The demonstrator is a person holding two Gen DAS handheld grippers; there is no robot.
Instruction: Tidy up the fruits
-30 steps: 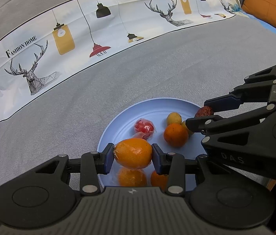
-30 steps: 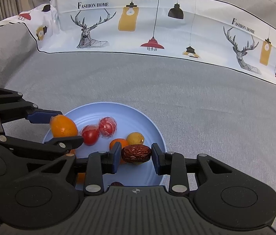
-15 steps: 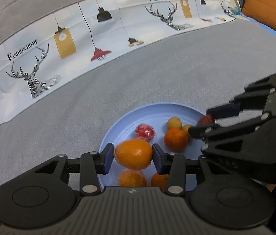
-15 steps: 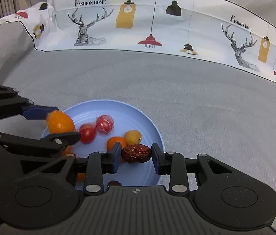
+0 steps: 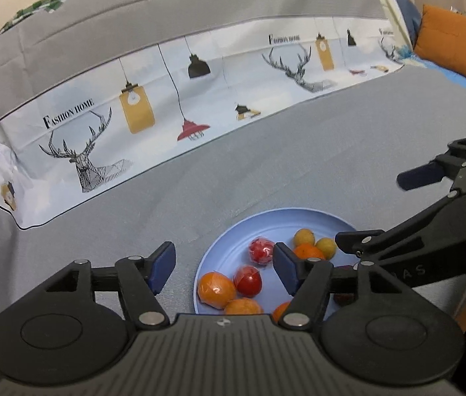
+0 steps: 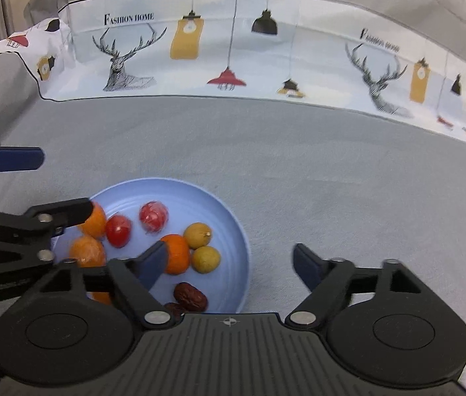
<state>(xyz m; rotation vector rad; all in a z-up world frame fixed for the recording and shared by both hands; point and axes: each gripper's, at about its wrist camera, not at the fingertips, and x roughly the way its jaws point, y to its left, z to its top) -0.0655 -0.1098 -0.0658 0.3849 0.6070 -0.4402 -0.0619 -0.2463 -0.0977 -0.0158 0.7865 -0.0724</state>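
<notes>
Grey cloth (image 6: 315,171) covers the worktop, with a white printed band of deer and hanging lamps (image 6: 233,49) along its far side and an orange cushion (image 5: 454,43) at the far right of the left view. A light-blue plate (image 6: 233,231) sits on the cloth and carries all the fruit: wrapped oranges (image 5: 216,288), two red tomatoes (image 6: 119,231), two small yellow-green fruits (image 6: 204,257), and a dark red date (image 6: 190,296) near the plate's front rim. Left hand-held gripper (image 5: 223,265): jaws have just been opening, now spread, nothing between them; the orange lies loose on the plate. Right hand-held gripper (image 6: 229,262): jaws have just been opening, now spread wide and empty; the date rests on the plate beneath, untouched.
</notes>
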